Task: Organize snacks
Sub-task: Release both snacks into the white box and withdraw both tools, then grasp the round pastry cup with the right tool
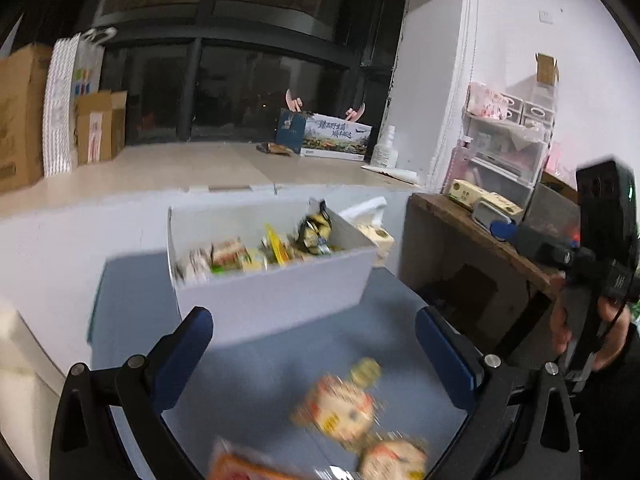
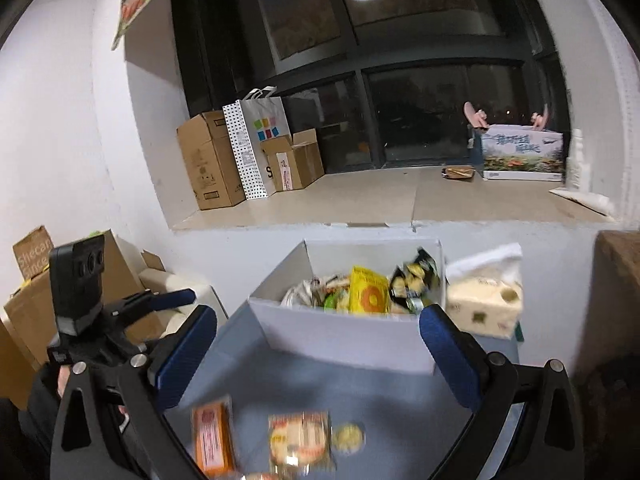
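A white box (image 1: 276, 292) (image 2: 344, 340) full of snack packets stands at the far end of a blue-grey table (image 1: 132, 320) (image 2: 304, 392). Loose snacks lie near me: a cream and red packet (image 1: 336, 404) (image 2: 300, 440), an orange packet (image 1: 240, 466) (image 2: 212, 440), a small round yellow snack (image 1: 366, 368) (image 2: 348, 436). My left gripper (image 1: 316, 340) is open and empty above them. My right gripper (image 2: 320, 344) is open and empty, short of the box. The left gripper also shows at the left in the right wrist view (image 2: 176, 298).
A tissue pack (image 2: 484, 304) sits right of the box. A brown wooden cabinet (image 1: 472, 272) stands to the right. Cardboard boxes (image 2: 208, 160) and a paper bag (image 2: 256, 144) stand on the window ledge behind. More cartons (image 2: 32, 280) are at the left.
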Available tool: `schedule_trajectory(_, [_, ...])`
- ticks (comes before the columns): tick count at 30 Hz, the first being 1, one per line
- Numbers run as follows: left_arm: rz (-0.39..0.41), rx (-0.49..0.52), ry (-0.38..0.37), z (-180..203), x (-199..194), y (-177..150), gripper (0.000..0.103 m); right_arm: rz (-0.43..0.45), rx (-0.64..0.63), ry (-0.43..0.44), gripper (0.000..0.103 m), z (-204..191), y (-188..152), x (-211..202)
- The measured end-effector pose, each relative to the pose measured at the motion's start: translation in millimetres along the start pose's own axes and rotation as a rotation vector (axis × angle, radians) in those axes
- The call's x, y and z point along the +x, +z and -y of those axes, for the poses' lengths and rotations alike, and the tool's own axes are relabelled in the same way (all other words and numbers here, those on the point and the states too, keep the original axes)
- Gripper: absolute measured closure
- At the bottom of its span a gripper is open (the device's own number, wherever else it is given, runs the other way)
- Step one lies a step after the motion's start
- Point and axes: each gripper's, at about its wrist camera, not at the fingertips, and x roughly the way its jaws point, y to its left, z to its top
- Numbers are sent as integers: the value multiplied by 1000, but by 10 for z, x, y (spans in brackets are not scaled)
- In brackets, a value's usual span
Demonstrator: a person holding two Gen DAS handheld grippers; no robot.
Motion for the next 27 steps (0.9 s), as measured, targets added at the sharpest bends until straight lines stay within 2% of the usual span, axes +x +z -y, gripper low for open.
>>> schedule_trajectory(7, [-48,-61,30,119,-278,-636,0,-18,145,-48,0,186,-821,-437])
schedule_trajectory(9, [-47,-60,52,163,-350,-762,0,-37,135,-95,0,214,-1023,-509])
schedule_trajectory(11, [-50,-64,38,195,-402,-853,0,-58,124,-124,0,261,-1126,-513])
schedule_trajectory(14, [-66,-38,34,269,-424,-932,0,-147,141,-118,0,348,-1275,-371])
schedule_trajectory(17, [-85,6,30,345,-403,-959,0,-199,133,-149,0,348,-1347,-200])
schedule_trajectory(21, [-92,24,7,404,-371,-965,0,-271,62,-142,0,270,-1380,145])
schedule_trajectory(25, [-113,48,12,445,-330,-996,0,-319,-4,-148,0,240,-1322,541])
schedule_trajectory(27, [-118,55,10,452,-323,-1007,0,-321,5,-110,0,268,-1274,719])
